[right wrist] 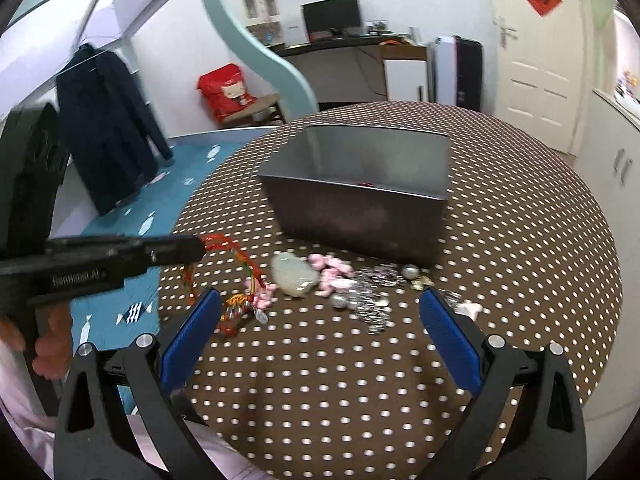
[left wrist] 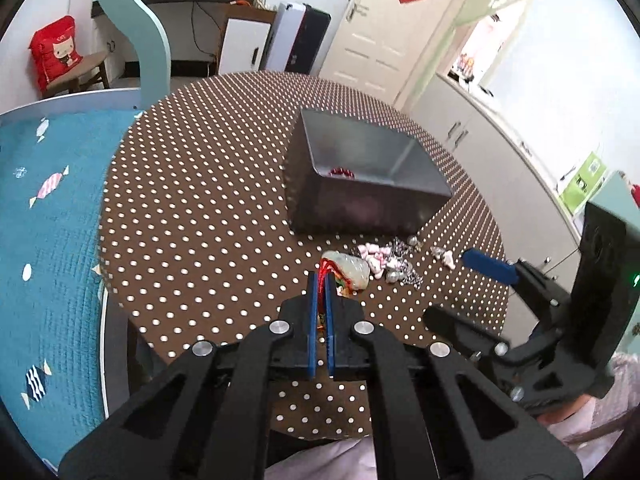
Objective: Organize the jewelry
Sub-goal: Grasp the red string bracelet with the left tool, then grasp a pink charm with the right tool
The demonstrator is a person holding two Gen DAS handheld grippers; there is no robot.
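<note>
Room: bedroom; blue quilted bed [left wrist: 52, 216] at nine o'clock of the table.
Surface: round dotted tablecloth [left wrist: 208, 200], soft, likely grippy.
Box: grey metal box [left wrist: 360, 184] at twelve o'clock, open-topped.
Jewelry heap: silver chains [right wrist: 372, 292], pink beads [right wrist: 332, 270]; loose, light, prone to snag.
Pendant: pale stone pendant [left wrist: 352, 270] on red cord [left wrist: 323, 276]; likely brittle, best lifted by the cord.
Left gripper [left wrist: 321, 280]: clamped tight on the cord.
Right gripper [right wrist: 320, 304]: jaws wide apart, empty, over the heap.

Both grippers, left gripper [left wrist: 321, 280] and right gripper [right wrist: 320, 312], have black linkage arms, silver screws behind ribbed blue fingers [right wrist: 448, 340], white lettering; pale sleeve [right wrist: 16, 400].
</note>
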